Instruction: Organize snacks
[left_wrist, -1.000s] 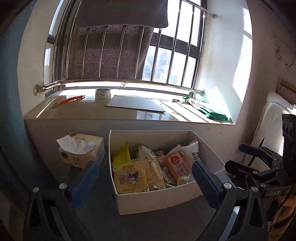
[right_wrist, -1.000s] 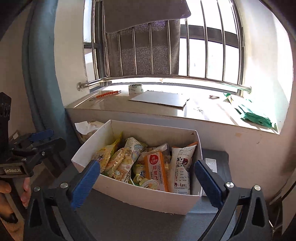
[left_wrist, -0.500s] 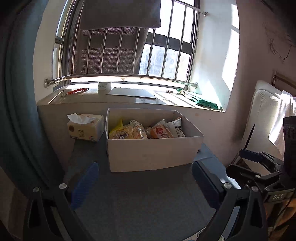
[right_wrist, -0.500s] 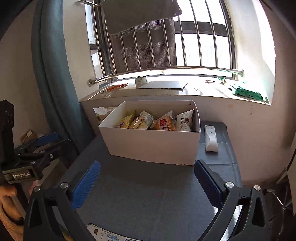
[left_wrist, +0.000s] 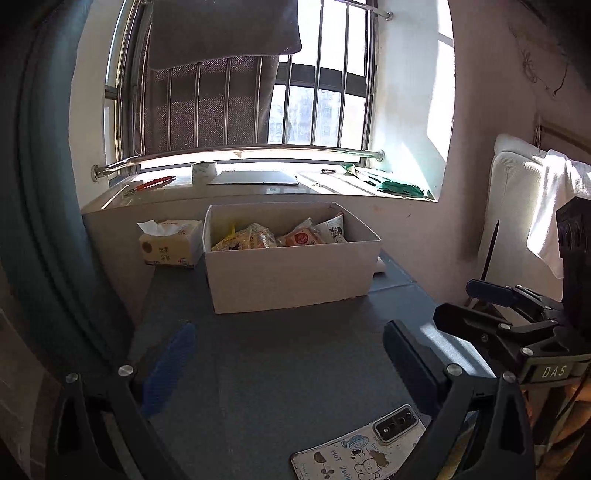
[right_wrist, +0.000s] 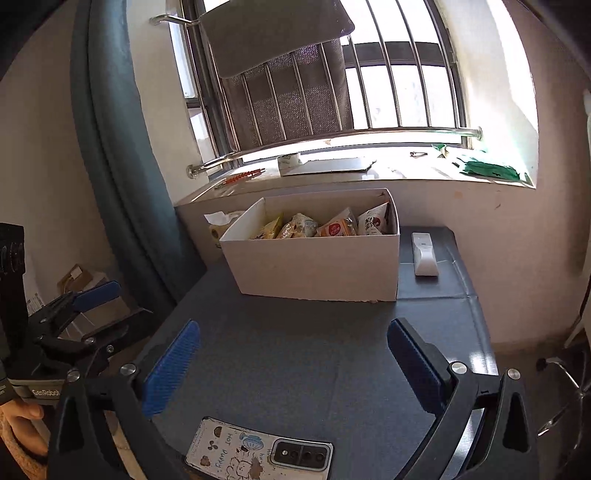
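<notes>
Left hand-held gripper (left_wrist: 284, 363) and right hand-held gripper (right_wrist: 293, 363) both spread apart, snack box (left_wrist: 291, 275) well ahead

My left black two-finger gripper with blue ribbed pads (left_wrist: 286, 363) hangs with its jaws spread wide and nothing between them. Its left pad (left_wrist: 168, 369) is bright blue; the right one (left_wrist: 410, 363) sits in shadow. In the right wrist view this same tool shows at the left edge, side-on, its blue-tipped fingers (right_wrist: 96, 290) parted, and my bare left hand (right_wrist: 22, 413) grips the handle below it.

My right black two-finger gripper with blue ribbed pads (right_wrist: 293, 363) is likewise gaping and empty, both fingers pointing forward and slightly down. From the left wrist view it appears at the right edge, its fingers (left_wrist: 491, 291) apart.
</notes>
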